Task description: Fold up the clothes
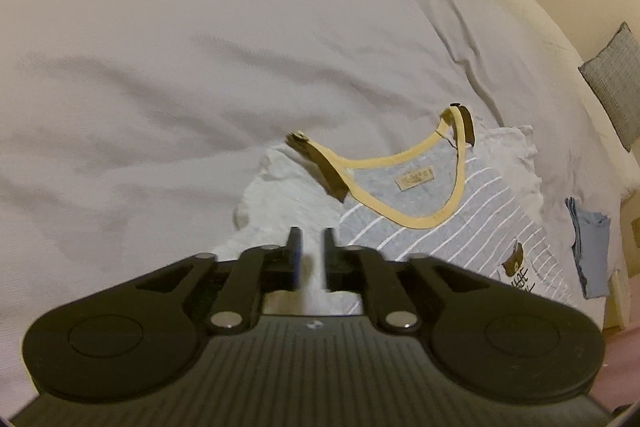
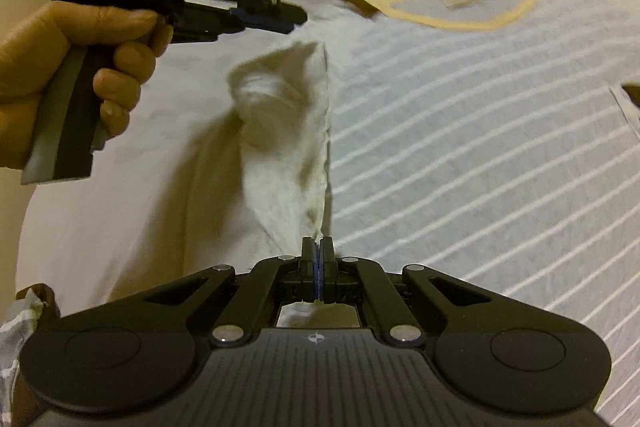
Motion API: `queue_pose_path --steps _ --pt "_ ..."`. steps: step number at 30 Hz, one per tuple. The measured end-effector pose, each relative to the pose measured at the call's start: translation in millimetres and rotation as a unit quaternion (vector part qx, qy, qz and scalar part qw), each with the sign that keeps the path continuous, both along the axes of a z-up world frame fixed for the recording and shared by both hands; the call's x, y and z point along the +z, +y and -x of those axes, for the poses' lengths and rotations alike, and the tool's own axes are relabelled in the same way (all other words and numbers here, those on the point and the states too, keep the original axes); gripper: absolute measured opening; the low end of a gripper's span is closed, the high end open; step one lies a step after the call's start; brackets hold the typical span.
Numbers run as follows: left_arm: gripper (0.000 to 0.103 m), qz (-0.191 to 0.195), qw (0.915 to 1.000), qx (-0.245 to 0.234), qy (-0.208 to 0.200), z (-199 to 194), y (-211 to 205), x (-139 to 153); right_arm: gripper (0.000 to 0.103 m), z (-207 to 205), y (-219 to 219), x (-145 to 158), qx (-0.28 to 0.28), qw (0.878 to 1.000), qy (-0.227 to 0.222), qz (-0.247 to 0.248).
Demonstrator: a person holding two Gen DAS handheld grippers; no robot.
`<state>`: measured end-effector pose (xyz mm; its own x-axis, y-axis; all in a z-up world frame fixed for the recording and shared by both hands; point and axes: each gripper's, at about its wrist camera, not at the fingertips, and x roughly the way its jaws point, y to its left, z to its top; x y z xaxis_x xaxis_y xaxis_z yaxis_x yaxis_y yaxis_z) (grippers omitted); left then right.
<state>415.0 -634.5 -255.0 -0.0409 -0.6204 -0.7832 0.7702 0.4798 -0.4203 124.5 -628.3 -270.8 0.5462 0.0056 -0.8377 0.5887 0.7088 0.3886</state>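
**Right claw pinches white sleeve edge; left claw spread above the shirt**

A pale grey bedsheet (image 1: 200,47) fills most of both views. On it, in the lower right of the left wrist view, lies the grey striped shirt (image 1: 460,211) with white stripes, a yellow neckline (image 1: 404,159) and white ruffled sleeves. A folded blue cloth (image 1: 592,243) lies at the right edge, apart from the shirt.

In the right wrist view, the white sleeve (image 2: 288,131) rises in a ridge at centre. The right gripper (image 2: 318,259), bottom centre, is pressed together on the sleeve's edge. The left gripper (image 1: 312,251), held by a hand (image 2: 80,67) at upper left, has its fingers spread, holding nothing.
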Motion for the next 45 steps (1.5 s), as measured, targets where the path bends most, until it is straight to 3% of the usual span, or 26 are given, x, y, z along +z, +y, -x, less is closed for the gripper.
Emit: queue_pose_path --steps 1,4,6,10,13,16,19,21,27,30,34,39,43,45 --pt "0.029 0.005 1.0000 0.003 0.006 -0.4 -1.5 -0.4 0.001 1.5 -1.9 -2.1 -0.002 1.000 0.003 -0.001" --pt "0.031 0.030 0.9990 0.025 0.021 -11.7 6.1 9.4 0.004 7.8 -5.0 -2.4 -0.011 1.000 0.016 0.004" --pt "0.031 0.034 0.9985 0.041 0.010 -20.6 17.7 15.6 0.011 10.3 -6.5 0.3 -0.016 0.999 0.023 0.021" --pt "0.029 0.011 0.9990 0.044 -0.008 -29.7 46.3 12.6 0.015 5.9 3.5 13.9 0.011 0.998 0.003 0.067" --pt "0.024 -0.012 0.9999 0.007 -0.009 -21.0 51.3 -1.1 0.015 -12.8 16.7 12.4 0.065 0.995 -0.023 0.078" --pt "0.018 -0.038 0.9983 -0.027 -0.035 -10.1 47.1 -13.9 0.015 -33.7 24.1 -0.7 0.101 0.991 -0.032 0.077" --pt "0.018 -0.058 0.9938 -0.036 -0.088 -8.3 38.7 -26.3 0.015 -47.1 26.2 -25.5 0.121 0.991 -0.001 0.060" --pt "0.018 -0.060 0.9924 -0.034 -0.102 -11.3 36.0 -34.7 0.014 -43.5 26.3 -32.5 0.120 0.991 0.006 0.054" --pt "0.018 -0.044 0.9928 -0.013 -0.110 -11.4 42.9 -24.1 0.015 -13.2 28.4 -14.6 0.116 0.993 0.011 0.029" --pt "0.018 -0.029 0.9937 0.012 -0.107 -6.6 58.7 -4.8 0.023 9.2 30.4 1.0 0.100 0.994 0.018 0.028" --pt "0.019 -0.017 0.9952 0.001 -0.096 36.2 81.7 14.5 0.026 43.5 30.7 12.9 0.068 0.996 0.041 0.026" --pt "0.019 -0.044 0.9954 -0.031 -0.080 119.7 102.5 11.1 0.028 92.6 35.2 37.6 0.042 0.997 0.062 0.037" --pt "0.022 -0.079 0.9933 -0.018 -0.083 181.8 111.6 16.4 0.049 135.5 27.1 59.0 0.021 0.996 0.069 0.047" --pt "0.024 -0.098 0.9915 -0.010 -0.085 210.3 111.5 22.8 0.050 158.5 15.0 66.8 0.013 0.996 0.067 0.053"
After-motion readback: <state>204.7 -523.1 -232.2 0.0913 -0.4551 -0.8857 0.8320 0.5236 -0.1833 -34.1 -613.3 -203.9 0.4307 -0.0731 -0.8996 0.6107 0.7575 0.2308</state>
